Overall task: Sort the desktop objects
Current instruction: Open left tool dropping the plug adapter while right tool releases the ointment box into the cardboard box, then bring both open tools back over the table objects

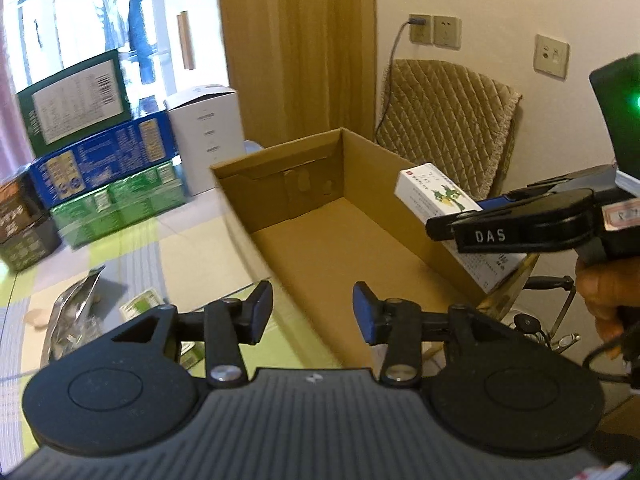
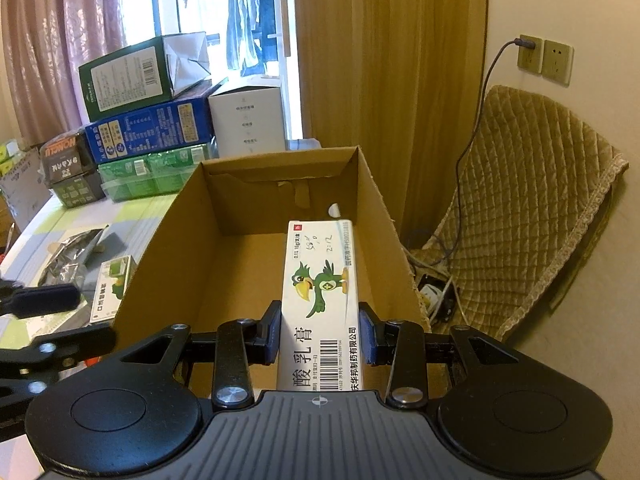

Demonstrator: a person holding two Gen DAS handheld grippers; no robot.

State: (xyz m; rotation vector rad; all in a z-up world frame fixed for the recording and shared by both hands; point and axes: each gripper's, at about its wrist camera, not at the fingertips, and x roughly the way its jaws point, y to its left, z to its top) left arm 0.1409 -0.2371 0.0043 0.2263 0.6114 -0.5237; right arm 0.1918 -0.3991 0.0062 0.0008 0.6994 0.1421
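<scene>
Right gripper (image 2: pixel 320 330): blue pads clamped on both long sides of white ointment box (image 2: pixel 320 280) with green parrot print. Ointment box held above open cardboard box (image 2: pixel 168 232), near its right wall, not touching floor. Left gripper (image 1: pixel 312 310): fingers spread wide, nothing between them, above cardboard box's near left edge. Small green-white carton (image 2: pixel 114 292) and foil pouch (image 2: pixel 70 254) lie on table (image 1: pixel 192 248) left of cardboard box.

the left gripper (image 1: pixel 313 312) hovers with its blue-padded fingers spread apart and nothing between them, above the near edge of an open cardboard box (image 1: pixel 320 216). to the right, the right gripper (image 1: pixel 448 224), held by a hand (image 1: pixel 604 292), clamps a white medicine box (image 1: pixel 436 196) with a green bird picture over the cardboard box's right wall. stacked cartons (image 1: pixel 100 152) stand at the left.
</scene>
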